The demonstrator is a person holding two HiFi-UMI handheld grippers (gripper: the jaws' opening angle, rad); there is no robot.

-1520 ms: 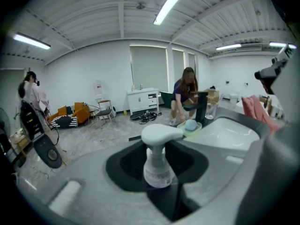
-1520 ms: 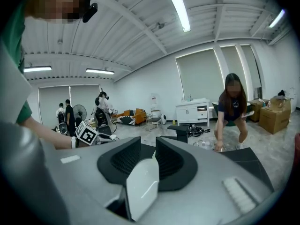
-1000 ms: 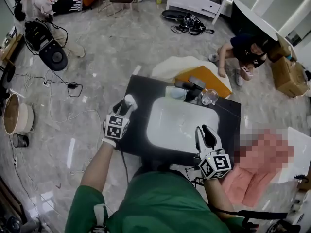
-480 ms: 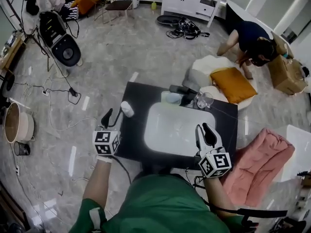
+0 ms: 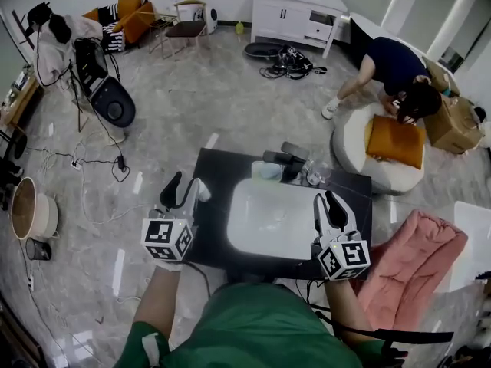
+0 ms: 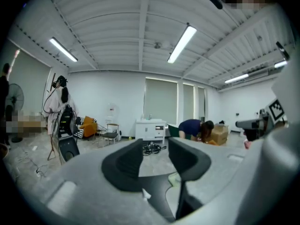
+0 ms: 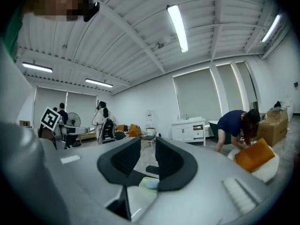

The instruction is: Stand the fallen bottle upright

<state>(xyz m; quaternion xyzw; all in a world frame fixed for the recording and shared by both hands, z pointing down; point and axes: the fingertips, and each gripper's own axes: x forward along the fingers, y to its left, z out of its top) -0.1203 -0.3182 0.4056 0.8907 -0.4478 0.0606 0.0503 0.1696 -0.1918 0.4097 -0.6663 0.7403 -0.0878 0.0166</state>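
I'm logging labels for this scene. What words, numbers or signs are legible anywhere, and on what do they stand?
No readable text anywhere.
Marker cubes: black-and-white square patterns only, no letters or digits.
Sheet on the far wall: too small to read.

table: black | basin: white | bottle: probably white | blanket: pink
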